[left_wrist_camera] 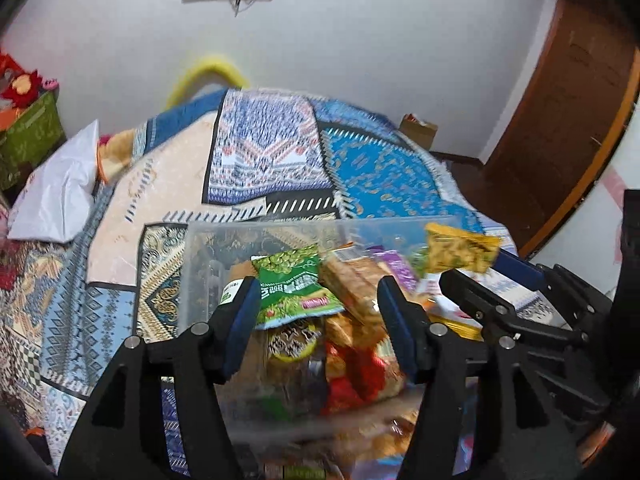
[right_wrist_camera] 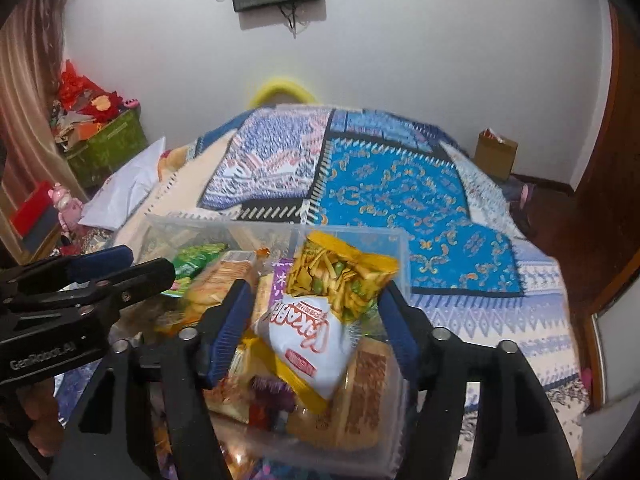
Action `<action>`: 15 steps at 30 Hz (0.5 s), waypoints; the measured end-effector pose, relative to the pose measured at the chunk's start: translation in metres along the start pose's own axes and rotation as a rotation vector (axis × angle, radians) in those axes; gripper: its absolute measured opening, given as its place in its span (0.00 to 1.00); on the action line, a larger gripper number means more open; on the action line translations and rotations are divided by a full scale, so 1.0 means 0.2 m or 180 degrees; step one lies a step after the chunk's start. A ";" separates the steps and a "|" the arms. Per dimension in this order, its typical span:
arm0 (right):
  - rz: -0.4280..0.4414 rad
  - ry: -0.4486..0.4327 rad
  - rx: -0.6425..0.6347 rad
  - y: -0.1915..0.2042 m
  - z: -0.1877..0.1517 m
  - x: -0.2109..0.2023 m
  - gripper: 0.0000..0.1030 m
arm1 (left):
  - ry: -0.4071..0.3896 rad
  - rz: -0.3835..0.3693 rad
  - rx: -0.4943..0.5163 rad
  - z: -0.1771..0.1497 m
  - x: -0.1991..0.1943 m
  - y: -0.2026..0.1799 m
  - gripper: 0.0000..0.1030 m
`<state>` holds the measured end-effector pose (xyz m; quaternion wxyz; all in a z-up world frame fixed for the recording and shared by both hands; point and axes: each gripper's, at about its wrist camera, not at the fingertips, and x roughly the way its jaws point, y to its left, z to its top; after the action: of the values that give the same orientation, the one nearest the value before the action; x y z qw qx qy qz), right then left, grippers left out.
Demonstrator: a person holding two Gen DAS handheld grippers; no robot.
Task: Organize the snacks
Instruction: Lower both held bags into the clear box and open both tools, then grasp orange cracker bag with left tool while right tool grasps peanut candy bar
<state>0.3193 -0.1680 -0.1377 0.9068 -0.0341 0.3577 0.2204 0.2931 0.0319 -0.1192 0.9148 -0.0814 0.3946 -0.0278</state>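
Observation:
A clear plastic bin [left_wrist_camera: 200, 264] full of snack packets sits on the bed; its far rim also shows in the right wrist view [right_wrist_camera: 224, 222]. My left gripper [left_wrist_camera: 316, 296] is open above the bin, over a green pea snack packet [left_wrist_camera: 296, 284] and a cracker pack [left_wrist_camera: 352, 284]. My right gripper [right_wrist_camera: 316, 300] is open above the bin's right side, over a yellow mixed-snack bag [right_wrist_camera: 340, 280] and a white packet with red lettering [right_wrist_camera: 308, 340]. The yellow bag also shows in the left wrist view [left_wrist_camera: 460, 252], beside the right gripper's fingers [left_wrist_camera: 472, 292]. The left gripper's fingers [right_wrist_camera: 132, 274] show at the left of the right wrist view.
The bed is covered by a patchwork quilt [left_wrist_camera: 360, 168] in blue and cream. A white pillow [left_wrist_camera: 56, 196] lies at the left. A green box [right_wrist_camera: 108, 152] of red items stands by the wall. A cardboard box [right_wrist_camera: 496, 152] and a wooden door [left_wrist_camera: 560, 120] are at the right.

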 end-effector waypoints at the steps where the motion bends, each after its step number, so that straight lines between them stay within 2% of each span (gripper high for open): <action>1: 0.0015 -0.0037 0.0006 0.00 0.00 -0.04 0.61 | -0.0032 0.0006 0.0010 -0.01 -0.04 -0.01 0.61; 5: 0.0058 -0.0182 0.0014 0.02 -0.02 -0.18 0.62 | -0.0108 -0.0043 -0.0013 -0.06 -0.18 0.00 0.61; 7: 0.0082 -0.0232 0.0004 0.04 -0.05 -0.24 0.67 | -0.0098 -0.0063 -0.0025 -0.09 -0.23 0.00 0.61; 15: 0.0151 -0.0188 -0.0081 0.11 -0.22 -0.36 0.69 | 0.0159 0.0000 0.0040 -0.35 -0.30 0.06 0.61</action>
<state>0.2358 -0.1860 -0.1194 0.9110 -0.0306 0.3287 0.2473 0.2012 0.0415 -0.1250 0.9052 -0.0750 0.4171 -0.0323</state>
